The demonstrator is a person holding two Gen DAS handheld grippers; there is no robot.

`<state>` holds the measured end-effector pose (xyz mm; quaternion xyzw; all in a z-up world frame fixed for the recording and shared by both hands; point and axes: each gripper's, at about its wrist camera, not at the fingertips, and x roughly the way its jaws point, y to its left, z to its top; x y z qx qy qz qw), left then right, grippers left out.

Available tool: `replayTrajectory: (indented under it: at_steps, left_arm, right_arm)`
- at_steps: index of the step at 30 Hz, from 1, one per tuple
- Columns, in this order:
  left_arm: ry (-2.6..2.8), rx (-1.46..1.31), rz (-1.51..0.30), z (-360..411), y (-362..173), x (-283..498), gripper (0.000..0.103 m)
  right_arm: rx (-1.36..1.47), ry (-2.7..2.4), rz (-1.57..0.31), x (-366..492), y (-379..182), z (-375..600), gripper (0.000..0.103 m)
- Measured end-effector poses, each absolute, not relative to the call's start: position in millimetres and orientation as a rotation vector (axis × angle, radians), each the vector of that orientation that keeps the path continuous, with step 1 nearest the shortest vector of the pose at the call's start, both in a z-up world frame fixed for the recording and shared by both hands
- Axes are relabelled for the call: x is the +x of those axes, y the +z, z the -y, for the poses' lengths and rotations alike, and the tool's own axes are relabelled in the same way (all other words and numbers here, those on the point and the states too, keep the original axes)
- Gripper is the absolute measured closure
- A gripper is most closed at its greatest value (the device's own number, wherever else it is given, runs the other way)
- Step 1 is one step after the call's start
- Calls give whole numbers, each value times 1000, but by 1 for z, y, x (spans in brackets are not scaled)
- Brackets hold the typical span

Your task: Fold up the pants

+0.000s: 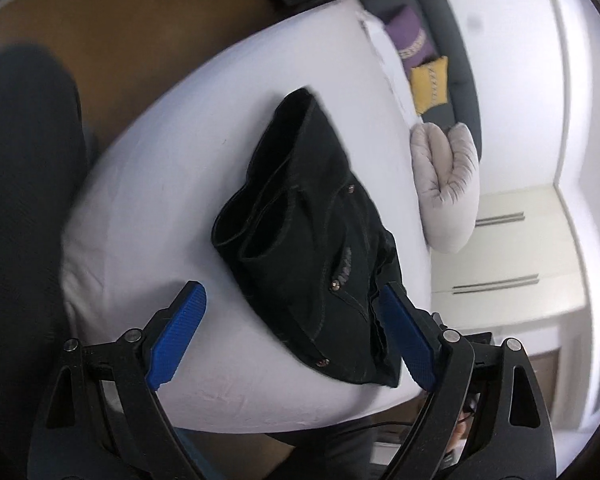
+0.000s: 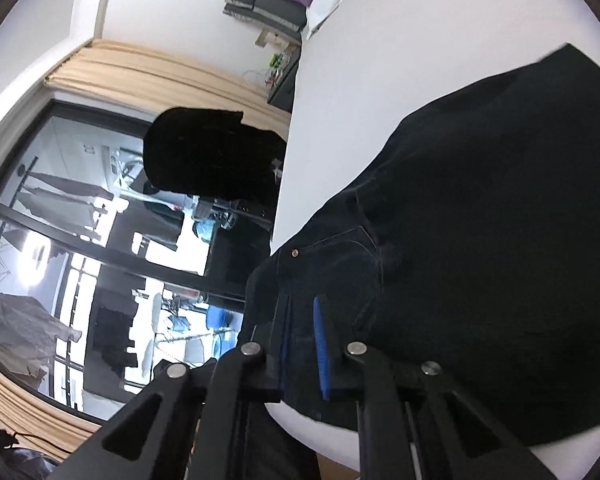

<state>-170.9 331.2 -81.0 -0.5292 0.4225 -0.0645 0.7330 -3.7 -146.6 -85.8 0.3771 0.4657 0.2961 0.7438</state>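
Black pants [image 1: 308, 248] lie folded in a thick bundle on the white table [image 1: 160, 184], waistband end toward the near edge. My left gripper [image 1: 292, 332] is open above the table's near edge, blue pads either side of the pants' near end, holding nothing. In the right wrist view the pants [image 2: 480, 248] fill the right side. My right gripper [image 2: 302, 344] is shut on the pants' edge near a rivet, cloth pinched between the blue pads [image 2: 322, 352].
A grey padded cushion [image 1: 448, 184] rests at the table's right edge. A dark sofa with purple [image 1: 410, 36] and yellow [image 1: 430, 84] cushions stands beyond. White drawers [image 1: 512, 248] stand right. A large window [image 2: 80, 260] and beige curtain [image 2: 140, 72] show left.
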Motion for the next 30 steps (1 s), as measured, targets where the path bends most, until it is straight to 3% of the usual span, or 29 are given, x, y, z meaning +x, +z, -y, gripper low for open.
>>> replayTrajectory:
  at_steps: [6, 9, 14, 17, 22, 24, 30]
  left_arm:
    - [-139, -1269, -885, -330, -98, -157, 16]
    - [-140, -1303, -876, -331, -105, -151, 22]
    - [-167, -1346, -917, -326, -119, -136, 75]
    - [-166, -1336, -908, -324, -117, -134, 84]
    - [-191, -1181, -863, -319, -89, -126, 86]
    - [-197, -1120, -853, -316, -75, -120, 87]
    - [-231, -937, -819, -295, -34, -110, 87]
  right_arm:
    - [819, 643, -1073, 14, -95, 144, 90]
    - [804, 631, -1109, 19, -98, 139, 90]
    - [777, 605, -1150, 24, -101, 138, 91]
    - [726, 601, -1192, 32, -101, 129, 92]
    - [630, 557, -1296, 43, -117, 114, 93]
    - [613, 518, -1345, 46, -130, 113, 103]
    - [542, 484, -1370, 40, -144, 105, 103]
